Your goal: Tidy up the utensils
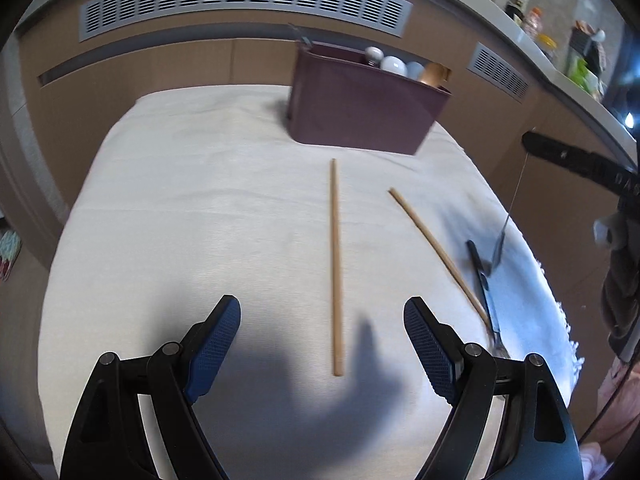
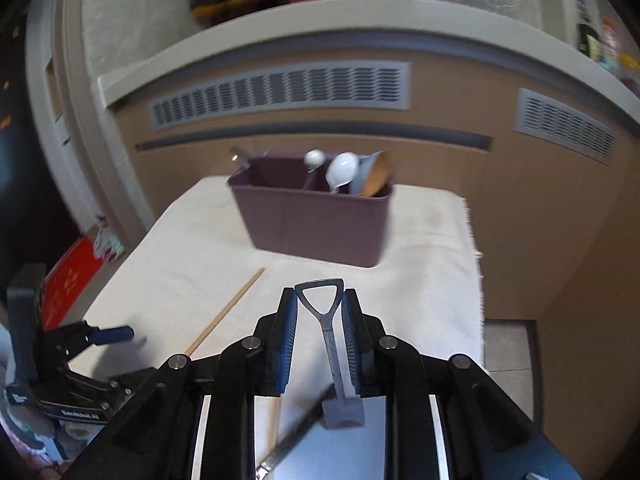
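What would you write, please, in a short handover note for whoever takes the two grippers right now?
Right gripper: shut on a metal utensil with a triangular loop handle, lifted over the cloth.
Left gripper: open and empty, over the nearer chopstick.
Done: spoons and another utensil already stand in the maroon caddy.
Left on the cloth: two chopsticks, the second angled to the right, and a fork with a dark handle beside it.
Likely next: put the held utensil into the caddy, then the rest.

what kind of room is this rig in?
Likely a home kitchen or dining corner: a cloth-covered table, a purple utensil caddy holding spoons, and a cluttered counter behind.
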`<state>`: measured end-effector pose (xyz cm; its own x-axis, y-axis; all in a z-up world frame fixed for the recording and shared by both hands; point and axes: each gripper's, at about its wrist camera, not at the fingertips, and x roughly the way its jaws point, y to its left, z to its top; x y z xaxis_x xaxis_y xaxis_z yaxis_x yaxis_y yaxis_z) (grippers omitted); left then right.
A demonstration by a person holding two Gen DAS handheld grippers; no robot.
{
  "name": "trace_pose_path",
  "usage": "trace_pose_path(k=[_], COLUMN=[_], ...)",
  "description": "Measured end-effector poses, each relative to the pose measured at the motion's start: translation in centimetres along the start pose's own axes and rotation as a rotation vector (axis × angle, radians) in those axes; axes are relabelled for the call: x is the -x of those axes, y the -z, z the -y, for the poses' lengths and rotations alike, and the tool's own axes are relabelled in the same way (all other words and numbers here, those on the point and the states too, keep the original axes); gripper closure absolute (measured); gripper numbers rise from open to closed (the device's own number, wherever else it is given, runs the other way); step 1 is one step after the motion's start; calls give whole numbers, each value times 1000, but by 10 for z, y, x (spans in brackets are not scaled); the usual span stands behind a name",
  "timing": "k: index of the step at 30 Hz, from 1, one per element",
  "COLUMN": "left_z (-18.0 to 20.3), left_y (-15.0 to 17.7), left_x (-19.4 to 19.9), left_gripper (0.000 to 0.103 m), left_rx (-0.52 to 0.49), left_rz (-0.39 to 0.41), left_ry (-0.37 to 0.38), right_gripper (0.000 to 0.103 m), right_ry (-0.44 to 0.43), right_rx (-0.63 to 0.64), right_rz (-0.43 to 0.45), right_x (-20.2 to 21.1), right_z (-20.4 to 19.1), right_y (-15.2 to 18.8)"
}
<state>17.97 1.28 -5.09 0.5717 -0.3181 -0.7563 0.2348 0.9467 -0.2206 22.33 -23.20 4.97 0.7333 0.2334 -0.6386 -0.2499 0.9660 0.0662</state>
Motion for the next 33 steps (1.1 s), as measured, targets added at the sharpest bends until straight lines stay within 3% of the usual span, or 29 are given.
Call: trace_pose_path(k=[3, 9, 14, 19, 23, 24, 26, 27, 33], left_z=[13, 19, 17, 18, 22, 21, 18, 17, 24], left_y=[-2, -33, -64, -78, -81, -82, -83, -84, -79], left_x=[-8, -40, -65, -88, -94, -95, -96, -97, -96], left_gripper=[22, 59, 68, 68, 67, 66, 49, 46, 45], left_rx=[-27, -38, -46, -23, -40, -35, -18, -11, -32], left_rz=[-21, -127, -198, -258, -256, -257, -262, -266, -240], left_ry=[10, 24, -7, -47, -74, -69, -13, 8, -20], right_gripper=[82, 82, 82, 82, 82, 82, 82, 82, 82], right_ry=[9, -2, -19, -28, -28, -30, -32, -27, 10], right_rx=[-9, -11, -19, -43, -44, -41, -37, -35, -19], right_rz=[24, 54, 61, 50, 49, 46, 34, 23, -84], right_x=[13, 23, 25, 22, 20, 18, 12, 8, -19], right_z=[4, 6, 12, 19, 22, 22, 23, 23, 30], right_y=[7, 19, 24, 30, 32, 31, 31, 32, 45])
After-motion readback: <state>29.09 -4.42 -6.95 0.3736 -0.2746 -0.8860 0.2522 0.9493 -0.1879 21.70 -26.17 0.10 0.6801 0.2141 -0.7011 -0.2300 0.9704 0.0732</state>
